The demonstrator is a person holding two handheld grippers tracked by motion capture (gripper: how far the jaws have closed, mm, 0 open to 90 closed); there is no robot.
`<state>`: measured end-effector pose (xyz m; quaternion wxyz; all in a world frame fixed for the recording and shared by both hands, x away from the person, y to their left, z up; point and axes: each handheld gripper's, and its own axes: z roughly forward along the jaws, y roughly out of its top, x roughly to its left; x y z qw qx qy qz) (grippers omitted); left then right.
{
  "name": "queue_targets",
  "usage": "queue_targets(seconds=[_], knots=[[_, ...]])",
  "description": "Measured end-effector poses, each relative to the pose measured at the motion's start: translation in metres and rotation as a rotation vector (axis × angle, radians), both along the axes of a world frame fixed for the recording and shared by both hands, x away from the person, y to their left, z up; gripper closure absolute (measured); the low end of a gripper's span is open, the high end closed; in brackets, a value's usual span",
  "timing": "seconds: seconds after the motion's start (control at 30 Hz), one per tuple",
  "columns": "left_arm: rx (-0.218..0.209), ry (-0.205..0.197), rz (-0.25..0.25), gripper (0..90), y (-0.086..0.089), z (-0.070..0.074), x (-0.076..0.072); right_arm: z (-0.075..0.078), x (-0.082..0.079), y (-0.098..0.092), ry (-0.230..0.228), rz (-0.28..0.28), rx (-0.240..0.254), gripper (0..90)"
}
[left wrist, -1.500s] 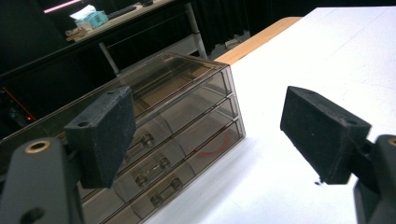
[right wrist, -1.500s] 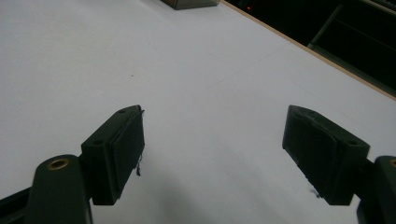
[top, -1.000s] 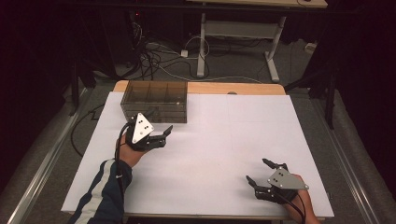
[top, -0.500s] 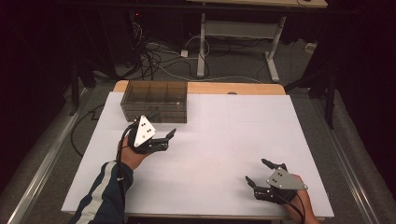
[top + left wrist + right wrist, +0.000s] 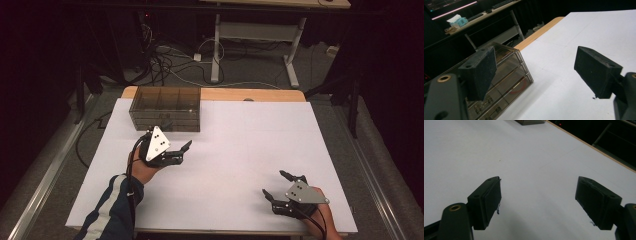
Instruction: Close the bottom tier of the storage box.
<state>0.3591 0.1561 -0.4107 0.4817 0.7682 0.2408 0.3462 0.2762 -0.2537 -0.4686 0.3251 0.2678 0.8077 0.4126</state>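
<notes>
just beyond the left gripper's (image 5: 176, 146) wide-apart jaws stands the drawer box (image 5: 165, 108).

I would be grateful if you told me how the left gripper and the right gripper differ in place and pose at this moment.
The left gripper sits close to the smoky clear drawer box, just in front of it; the right gripper is far from it, near the table's front edge. The left gripper's plate tilts up steeply, while the right gripper's plate lies flatter. Both have jaws wide apart and hold nothing.
</notes>
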Motion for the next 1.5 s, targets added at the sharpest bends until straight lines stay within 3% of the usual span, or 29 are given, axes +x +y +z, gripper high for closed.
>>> queue_targets(seconds=[0.3, 1.5], knots=[[0.028, -0.004, -0.024, 17.7, -0.004, -0.001, -0.008, 0.002, 0.000, 0.000, 0.013, 0.011, 0.021, 21.4], [0.042, -0.021, -0.090, 17.7, -0.008, -0.001, -0.039, 0.003, -0.005, 0.008, 0.006, 0.045, 0.001, 21.4]])
